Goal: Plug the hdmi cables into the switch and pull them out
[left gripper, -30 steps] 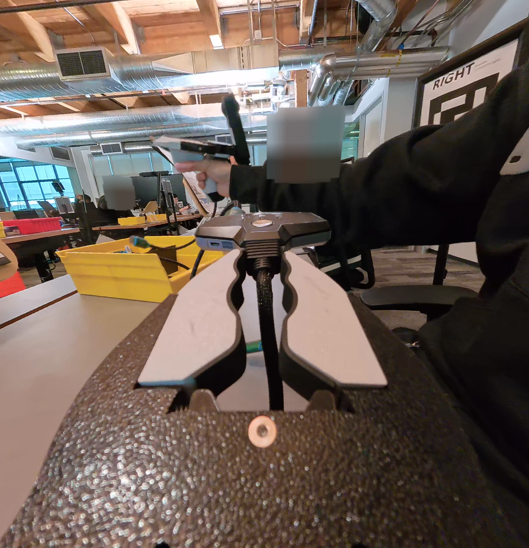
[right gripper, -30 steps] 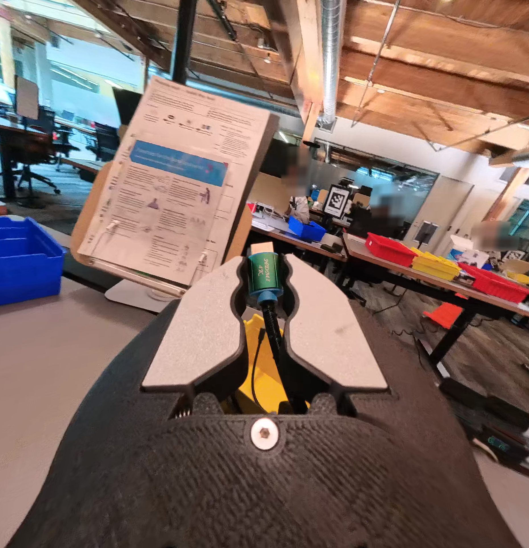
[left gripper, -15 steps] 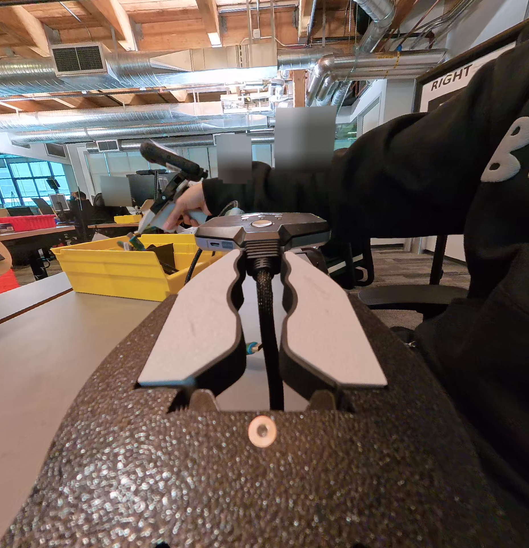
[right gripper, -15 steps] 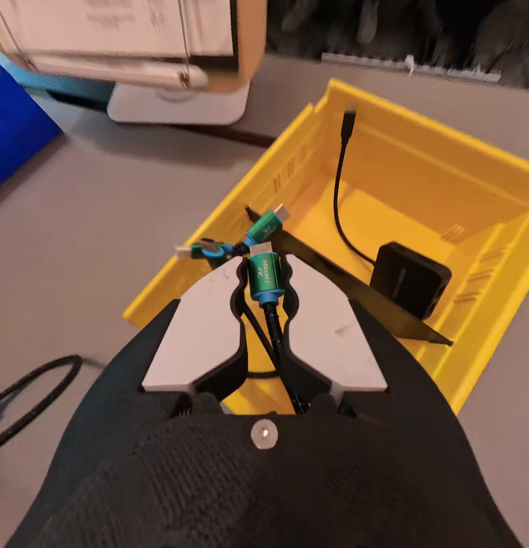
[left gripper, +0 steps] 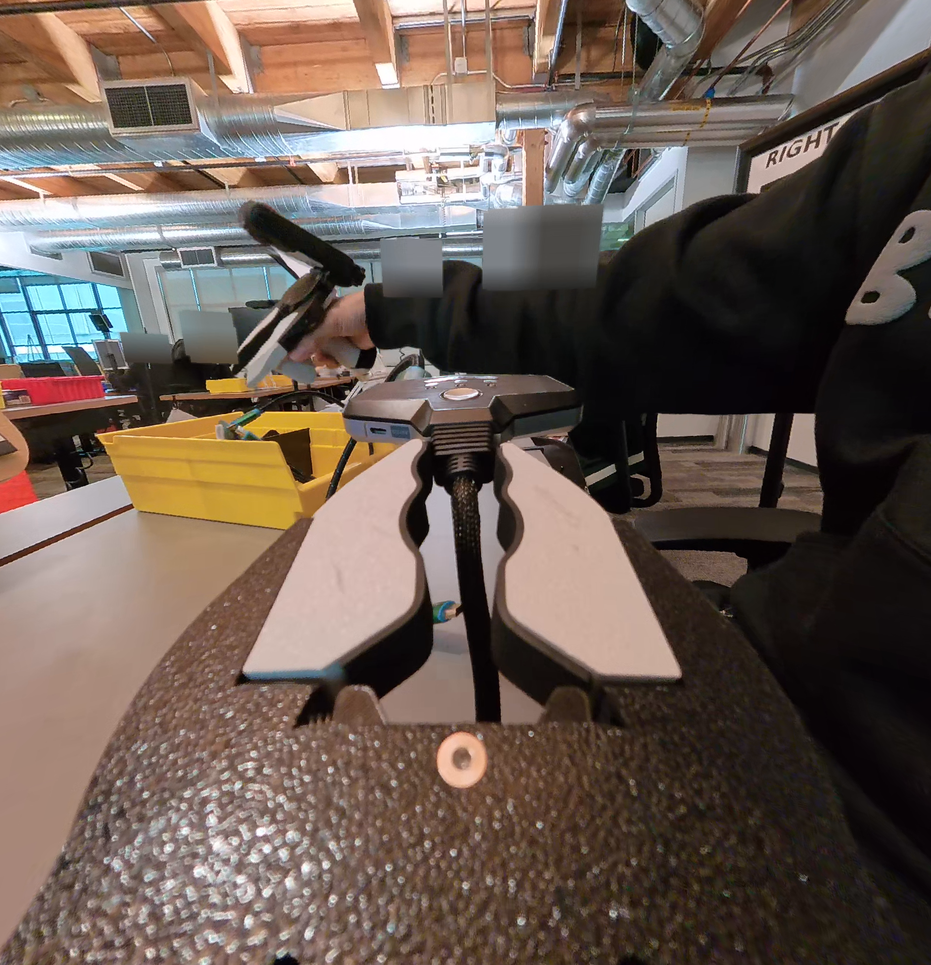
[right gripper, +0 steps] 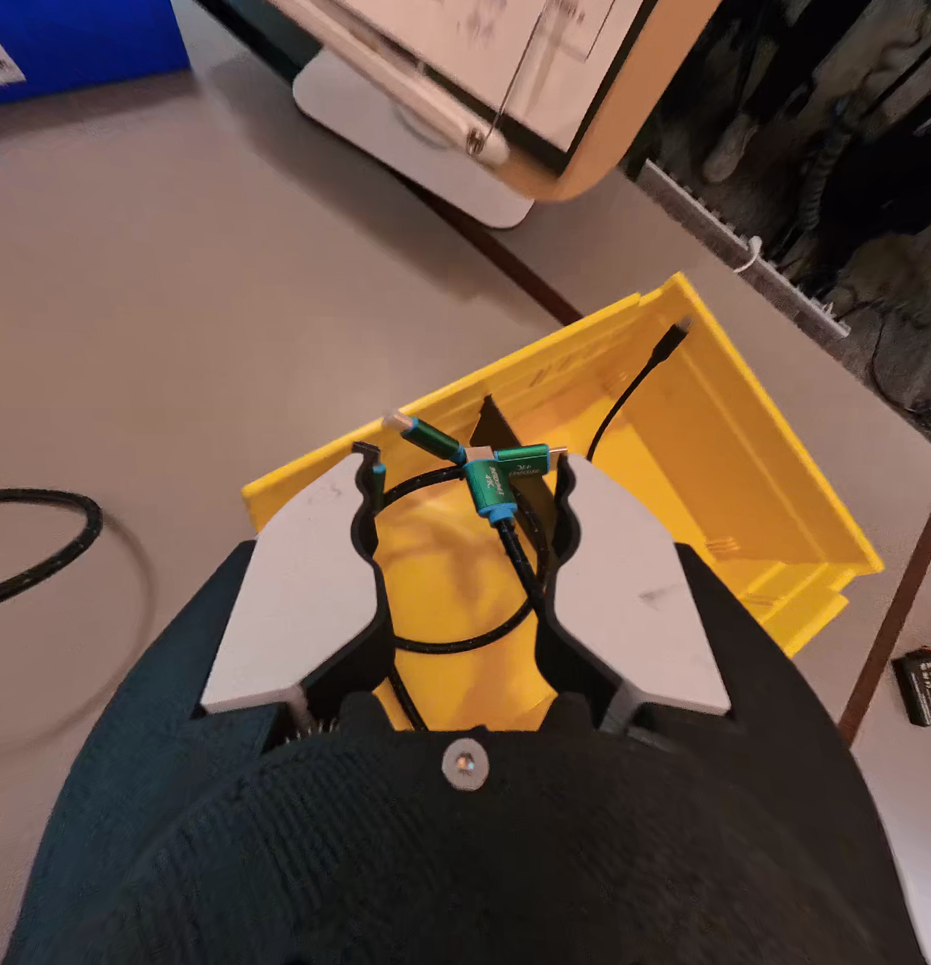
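Observation:
My left gripper point(left gripper: 461, 462) is shut on the ribbed neck and braided black cable point(left gripper: 471, 564) of the black HDMI switch point(left gripper: 461, 404), holding it level above the table. My right gripper point(right gripper: 463, 470) is open over the yellow bin point(right gripper: 714, 470). A green HDMI plug point(right gripper: 487, 488) on a braided cable lies loose between its fingers, touching neither. Two more green plugs point(right gripper: 523, 462) point(right gripper: 427, 436) rest on the bin's near wall. In the left wrist view the right gripper point(left gripper: 275, 339) hangs over the yellow bin point(left gripper: 207, 472), in a hand.
A thin black cable point(right gripper: 630, 386) and a black divider point(right gripper: 492, 423) are in the bin. A document stand point(right gripper: 427, 130) and a blue bin point(right gripper: 61, 42) stand behind it. A braided cable point(right gripper: 61, 543) lies on the table at left. A small black block point(right gripper: 923, 689) lies at right.
My right gripper tilted down over the yellow bin, then opened and let go of the green HDMI plug. My left gripper has kept its hold on the switch.

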Tool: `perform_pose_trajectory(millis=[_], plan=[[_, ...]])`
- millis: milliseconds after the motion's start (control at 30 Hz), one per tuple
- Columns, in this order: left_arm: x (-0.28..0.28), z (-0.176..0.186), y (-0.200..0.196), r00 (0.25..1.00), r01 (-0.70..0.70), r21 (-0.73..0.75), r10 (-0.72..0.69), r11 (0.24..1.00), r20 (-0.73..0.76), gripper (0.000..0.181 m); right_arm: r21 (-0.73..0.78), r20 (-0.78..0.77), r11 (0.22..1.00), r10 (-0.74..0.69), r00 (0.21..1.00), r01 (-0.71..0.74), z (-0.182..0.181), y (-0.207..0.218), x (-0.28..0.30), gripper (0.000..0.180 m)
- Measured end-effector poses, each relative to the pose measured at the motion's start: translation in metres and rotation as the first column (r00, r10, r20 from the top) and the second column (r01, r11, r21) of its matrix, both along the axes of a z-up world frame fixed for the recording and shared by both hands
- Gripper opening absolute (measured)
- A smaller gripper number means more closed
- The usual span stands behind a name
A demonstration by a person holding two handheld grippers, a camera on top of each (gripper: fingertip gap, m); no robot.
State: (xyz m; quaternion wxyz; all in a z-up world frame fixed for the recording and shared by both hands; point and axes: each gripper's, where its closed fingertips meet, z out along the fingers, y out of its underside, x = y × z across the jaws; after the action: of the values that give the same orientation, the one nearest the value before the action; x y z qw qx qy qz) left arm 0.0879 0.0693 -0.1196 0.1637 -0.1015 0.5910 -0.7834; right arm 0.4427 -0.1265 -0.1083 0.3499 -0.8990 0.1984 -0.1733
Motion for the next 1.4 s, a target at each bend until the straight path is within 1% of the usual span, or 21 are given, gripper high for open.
perform_pose_trajectory(millis=[33, 100, 267, 333, 400, 467, 533, 600, 633, 700, 767, 800, 900, 967, 1033, 1100, 1133, 1200, 1233, 1300, 1400], plan=[[0.000, 0.000, 0.000, 1.000, 0.001, 0.001, -0.001, 1.000, 0.000, 0.022, 0.000, 0.019, 1.000, -0.019, 1.000, 0.019, 0.006, -0.003, 0.002, 0.063], [0.000, 0.000, 0.001, 1.000, 0.000, -0.002, 0.000, 1.000, 0.000, 0.022, -0.012, 0.063, 0.998, -0.056, 0.996, 0.057, 0.015, -0.010, 0.004, 0.064], [-0.001, 0.001, 0.002, 1.000, 0.000, -0.008, 0.000, 1.000, 0.000, 0.022, 0.068, 0.103, 0.998, -0.003, 0.995, -0.004, 0.033, 0.003, -0.043, 0.056], [-0.001, 0.001, 0.001, 1.000, 0.001, -0.005, -0.001, 1.000, 0.000, 0.022, 0.112, 0.080, 0.993, 0.036, 0.996, -0.045, 0.032, 0.010, -0.079, 0.055], [-0.002, 0.000, 0.001, 1.000, 0.004, -0.001, -0.004, 1.000, 0.003, 0.022, 0.213, 0.040, 0.971, 0.106, 0.994, -0.112, 0.033, 0.024, -0.127, 0.059], [-0.002, 0.000, 0.000, 1.000, 0.007, 0.005, -0.007, 1.000, 0.008, 0.022, 0.356, 0.045, 0.907, 0.225, 0.973, -0.226, 0.044, 0.041, -0.188, 0.059], [-0.004, -0.001, -0.002, 1.000, 0.014, 0.018, -0.014, 1.000, 0.015, 0.022, 0.451, 0.090, 0.826, 0.334, 0.938, -0.337, 0.054, 0.055, -0.246, 0.057], [-0.006, -0.003, -0.005, 0.999, 0.020, 0.040, -0.021, 0.999, 0.031, 0.022, 0.475, 0.134, 0.771, 0.413, 0.901, -0.424, 0.054, 0.067, -0.294, 0.058], [-0.007, -0.004, -0.007, 0.999, 0.027, 0.054, -0.029, 0.998, 0.040, 0.022, 0.473, 0.161, 0.757, 0.429, 0.889, -0.451, 0.052, 0.074, -0.311, 0.058], [-0.010, -0.006, -0.012, 0.998, 0.039, 0.081, -0.043, 0.996, 0.051, 0.022, 0.439, 0.227, 0.761, 0.422, 0.878, -0.479, 0.048, 0.085, -0.333, 0.058], [-0.013, -0.007, -0.016, 0.997, 0.051, 0.102, -0.057, 0.993, 0.061, 0.022, 0.383, 0.282, 0.769, 0.431, 0.857, -0.512, 0.045, 0.095, -0.345, 0.058], [-0.016, -0.006, -0.018, 0.995, 0.061, 0.115, -0.069, 0.992, 0.068, 0.022, 0.379, 0.275, 0.763, 0.448, 0.851, -0.524, 0.045, 0.098, -0.349, 0.058], [-0.030, 0.005, -0.021, 0.988, 0.087, 0.155, -0.106, 0.984, 0.115, 0.022, 0.428, 0.192, 0.755, 0.460, 0.867, -0.496, 0.048, 0.107, -0.347, 0.054], [-0.038, 0.013, -0.022, 0.981, 0.089, 0.199, -0.121, 0.976, 0.154, 0.022, 0.468, 0.141, 0.731, 0.493, 0.858, -0.497, 0.047, 0.113, -0.354, 0.050], [-0.045, 0.022, -0.022, 0.974, 0.083, 0.222, -0.126, 0.971, 0.188, 0.022, 0.471, 0.156, 0.727, 0.489, 0.858, -0.500, 0.046, 0.119, -0.360, 0.048], [-0.050, 0.030, -0.018, 0.968, 0.083, 0.215, -0.130, 0.973, 0.214, 0.022, 0.402, 0.194, 0.750, 0.490, 0.849, -0.525, 0.040, 0.119, -0.364, 0.054], [-0.052, 0.032, -0.015, 0.967, 0.080, 0.214, -0.128, 0.974, 0.222, 0.022, 0.376, 0.234, 0.774, 0.453, 0.860, -0.510, 0.043, 0.116, -0.360, 0.056], [-0.054, 0.033, -0.009, 0.965, 0.080, 0.212, -0.129, 0.974, 0.227, 0.022, 0.394, 0.307, 0.776, 0.394, 0.866, -0.493, 0.059, 0.112, -0.357, 0.060], [-0.055, 0.034, -0.007, 0.965, 0.086, 0.204, -0.132, 0.975, 0.224, 0.022, 0.412, 0.326, 0.765, 0.384, 0.864, -0.495, 0.066, 0.110, -0.358, 0.056], [-0.057, 0.035, -0.005, 0.964, 0.115, 0.178, -0.153, 0.977, 0.219, 0.022, 0.395, 0.303, 0.741, 0.453, 0.838, -0.543, 0.064, 0.113, -0.367, 0.053], [-0.060, 0.038, -0.004, 0.959, 0.147, 0.147, -0.178, 0.978, 0.222, 0.022, 0.352, 0.270, 0.746, 0.498, 0.824, -0.565, 0.048, 0.121, -0.368, 0.049]])
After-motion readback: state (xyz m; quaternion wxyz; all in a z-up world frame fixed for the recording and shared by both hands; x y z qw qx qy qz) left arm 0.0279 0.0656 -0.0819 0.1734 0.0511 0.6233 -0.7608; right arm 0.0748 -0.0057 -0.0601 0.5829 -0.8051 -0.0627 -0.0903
